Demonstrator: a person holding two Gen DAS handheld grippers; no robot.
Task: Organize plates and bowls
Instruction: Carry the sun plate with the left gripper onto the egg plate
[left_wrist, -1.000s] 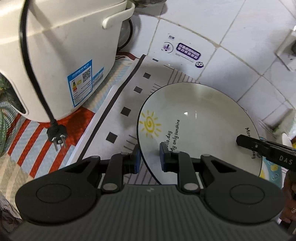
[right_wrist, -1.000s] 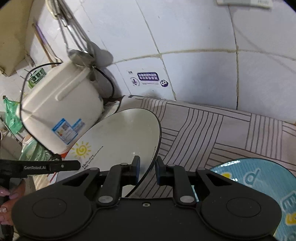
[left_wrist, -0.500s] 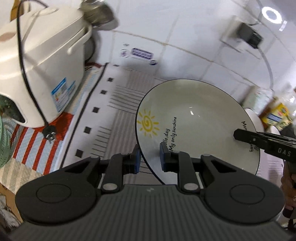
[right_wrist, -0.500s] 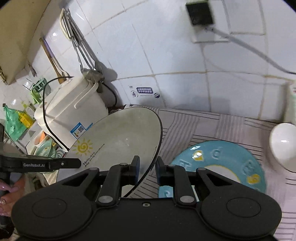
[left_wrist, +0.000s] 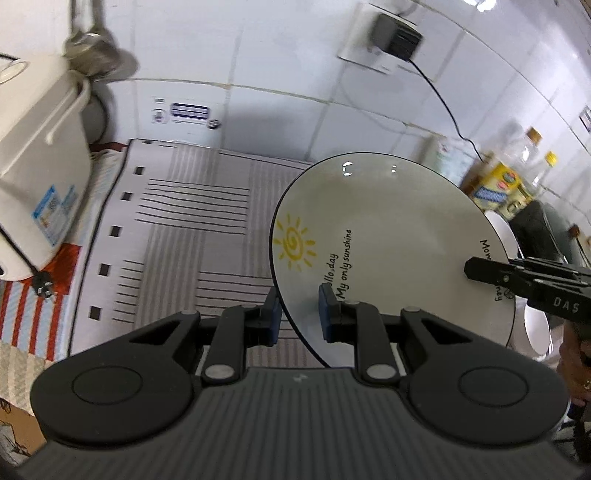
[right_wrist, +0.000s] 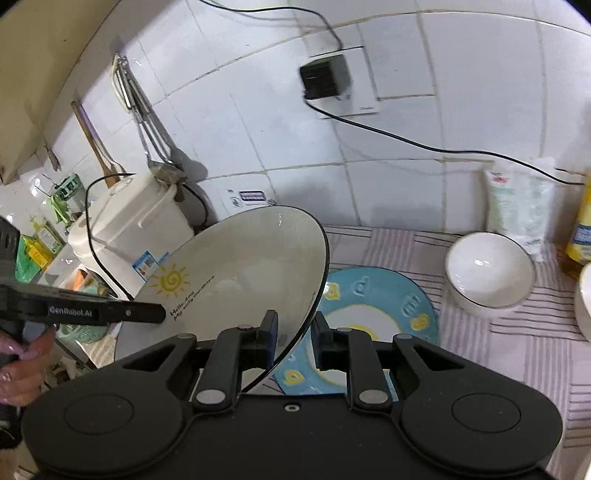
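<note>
Left claw (left_wrist: 299, 317) and right claw (right_wrist: 293, 338) both clamp one sun plate (left_wrist: 391, 243); one blue plate (right_wrist: 373, 306), two white bowls (right_wrist: 489, 271) below.

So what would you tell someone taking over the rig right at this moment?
Left tool: shut on the near rim of the sun plate.
Right tool: shut on the same plate's opposite rim; plate is held tilted in the air between both.
On the striped mat: blue plate, white bowl, a second bowl's edge at far right.
Done: sun plate lifted.
Left: probably set it on the blue plate, then stack the bowls.
</note>
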